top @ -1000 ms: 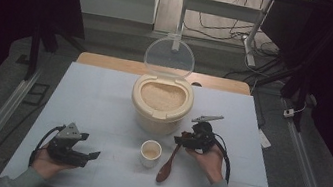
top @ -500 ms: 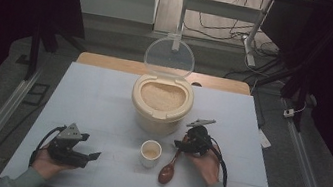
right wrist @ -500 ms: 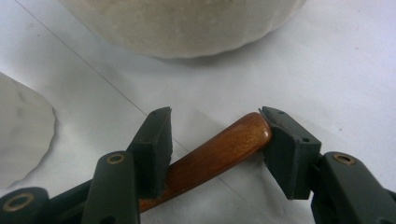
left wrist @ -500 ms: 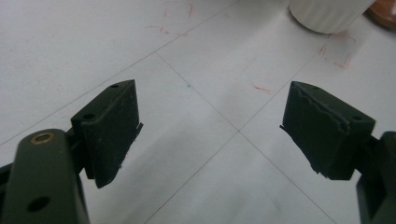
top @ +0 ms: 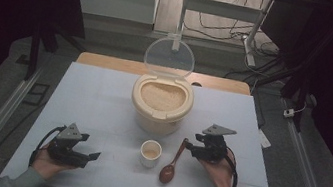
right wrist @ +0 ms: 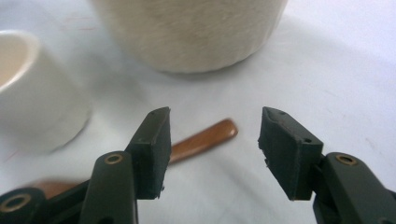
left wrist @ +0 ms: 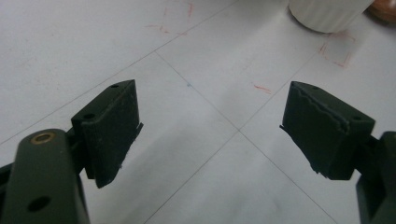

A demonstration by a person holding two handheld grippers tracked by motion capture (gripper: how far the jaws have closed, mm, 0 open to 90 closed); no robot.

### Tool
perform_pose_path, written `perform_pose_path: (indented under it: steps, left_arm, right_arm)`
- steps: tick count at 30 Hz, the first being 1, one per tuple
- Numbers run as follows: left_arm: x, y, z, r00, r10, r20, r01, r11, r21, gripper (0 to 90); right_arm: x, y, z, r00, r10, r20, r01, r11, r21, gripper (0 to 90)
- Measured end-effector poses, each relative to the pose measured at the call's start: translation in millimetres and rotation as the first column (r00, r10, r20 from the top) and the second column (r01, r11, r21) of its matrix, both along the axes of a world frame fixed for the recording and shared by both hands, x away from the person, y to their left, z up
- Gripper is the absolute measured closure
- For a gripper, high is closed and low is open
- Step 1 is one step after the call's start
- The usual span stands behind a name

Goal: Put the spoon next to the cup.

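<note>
A brown wooden spoon [top: 172, 163] lies flat on the white table, bowl toward me, just right of a small white cup [top: 150, 153]. My right gripper [top: 188, 147] hovers beside the spoon's handle end. It is open, its jaws have just been opening, and nothing is between them. In the right gripper view the handle tip [right wrist: 203, 139] rests on the table just beyond the open right gripper [right wrist: 215, 140], untouched. Behind stands a cream rice container [top: 161, 105], full of grain, its clear lid [top: 170, 56] raised. My left gripper [top: 93, 158] rests open at the front left, seen wide apart as the left gripper [left wrist: 210, 126] over bare table.
The cup [right wrist: 37, 93] and the container's wall [right wrist: 191, 32] stand close ahead of the right gripper. The cup's base [left wrist: 327, 11] sits far ahead of the left gripper. Metal rails run along both sides of the table [top: 103, 93].
The spoon, held up by its handle in the right gripper a second ago, now lies on the table. The right gripper has let go and drawn back to the right. The left hand stayed still.
</note>
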State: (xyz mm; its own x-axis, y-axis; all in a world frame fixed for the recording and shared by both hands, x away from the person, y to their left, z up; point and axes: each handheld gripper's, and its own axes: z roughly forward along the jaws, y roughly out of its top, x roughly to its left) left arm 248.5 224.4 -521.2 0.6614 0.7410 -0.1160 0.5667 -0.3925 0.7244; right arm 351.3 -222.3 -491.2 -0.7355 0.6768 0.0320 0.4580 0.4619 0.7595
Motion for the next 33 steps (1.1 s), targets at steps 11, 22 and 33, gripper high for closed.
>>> perform_pose_path:
  steps: [11, 22, 33]
  left_arm:
    - [-1.1, -0.2, 0.5, 1.0000, 0.008, 0.004, -0.008, 1.0000, -0.001, 18.5]
    - [-2.6, 1.3, 1.4, 0.9998, 0.016, 0.008, -0.016, 0.9999, -0.005, 18.4]
    - [-2.7, 1.0, 1.3, 0.9998, 0.016, 0.008, -0.016, 0.9999, -0.004, 18.3]
  right_arm:
    - [-34.7, -47.9, 2.0, 0.9979, 0.041, 0.051, -0.044, 0.996, 0.072, 44.4]
    - [-44.9, -80.7, -6.9, 0.9981, 0.009, 0.061, -0.013, 0.998, 0.063, 44.4]
    - [-45.6, -77.5, -8.8, 0.9971, 0.023, 0.073, -0.026, 0.999, 0.039, 44.5]
